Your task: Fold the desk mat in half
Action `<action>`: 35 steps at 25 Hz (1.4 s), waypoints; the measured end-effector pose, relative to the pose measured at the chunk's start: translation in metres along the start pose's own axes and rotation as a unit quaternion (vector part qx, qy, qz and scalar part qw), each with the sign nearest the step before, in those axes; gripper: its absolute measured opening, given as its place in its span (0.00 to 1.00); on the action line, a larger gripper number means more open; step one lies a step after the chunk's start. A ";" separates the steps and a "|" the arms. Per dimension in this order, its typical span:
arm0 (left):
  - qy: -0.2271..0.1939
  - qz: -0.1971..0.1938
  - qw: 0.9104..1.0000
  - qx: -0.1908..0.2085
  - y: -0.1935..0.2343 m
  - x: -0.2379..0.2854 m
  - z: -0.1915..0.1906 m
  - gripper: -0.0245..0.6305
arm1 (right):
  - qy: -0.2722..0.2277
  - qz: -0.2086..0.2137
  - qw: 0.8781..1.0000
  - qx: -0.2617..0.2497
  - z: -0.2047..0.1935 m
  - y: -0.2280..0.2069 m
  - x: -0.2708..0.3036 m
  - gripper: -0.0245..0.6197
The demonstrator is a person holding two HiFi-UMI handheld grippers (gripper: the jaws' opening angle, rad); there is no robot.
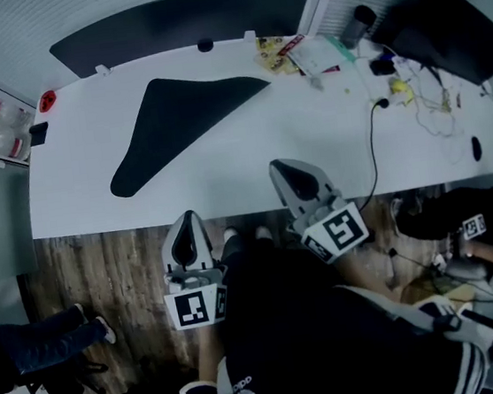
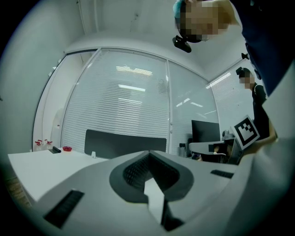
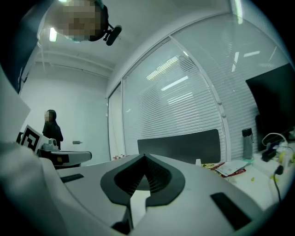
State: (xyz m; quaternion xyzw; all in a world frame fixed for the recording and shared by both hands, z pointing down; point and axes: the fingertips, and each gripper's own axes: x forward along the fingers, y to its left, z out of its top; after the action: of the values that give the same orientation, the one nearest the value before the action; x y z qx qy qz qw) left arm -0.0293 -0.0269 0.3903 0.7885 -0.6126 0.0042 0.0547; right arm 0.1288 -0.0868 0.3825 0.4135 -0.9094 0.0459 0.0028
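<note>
On the white rectangular desk top [image 1: 78, 203], the dark, flat, roughly triangular desk mat [image 1: 175, 124] lies left of centre. Its long axis runs near-left to far-right, with the pointed tip at the far right. I hold the left gripper [image 1: 187, 217] and right gripper [image 1: 279, 168] at the near edge, both closed and empty, well apart from the mat. I judge this the approach step. The next move calls for opened jaws at a mat edge.

Desk mat [image 1: 175, 124] lies left of centre on the desk [image 1: 227, 185]; bottle [image 1: 357, 22] and monitor [image 1: 449, 28] stand far right. Left gripper [image 1: 187, 221] hangs before the near edge, right gripper [image 1: 283, 171] over it.
</note>
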 end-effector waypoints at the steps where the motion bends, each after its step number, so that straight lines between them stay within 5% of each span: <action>1: 0.000 0.001 1.000 -0.004 0.001 -0.002 -0.001 0.04 | 0.002 0.001 1.000 0.003 -0.001 0.006 -0.001 0.04; 5: -0.001 0.012 1.000 -0.028 0.009 -0.012 -0.007 0.04 | 0.031 0.002 0.999 0.017 -0.019 0.027 0.000 0.04; 17: 0.017 -0.012 1.000 -0.001 0.032 -0.021 0.002 0.04 | 0.053 0.005 0.998 0.041 -0.035 0.071 0.017 0.04; 35: 0.010 -0.019 1.000 0.004 0.046 -0.008 0.002 0.04 | 0.056 -0.004 0.997 0.053 -0.039 0.066 0.029 0.04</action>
State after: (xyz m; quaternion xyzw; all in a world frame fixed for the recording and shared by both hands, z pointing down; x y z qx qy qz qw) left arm -0.0755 -0.0301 0.3916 0.8002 -0.5968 0.0135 0.0578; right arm 0.0584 -0.0621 0.4168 0.4132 -0.9024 0.1174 0.0324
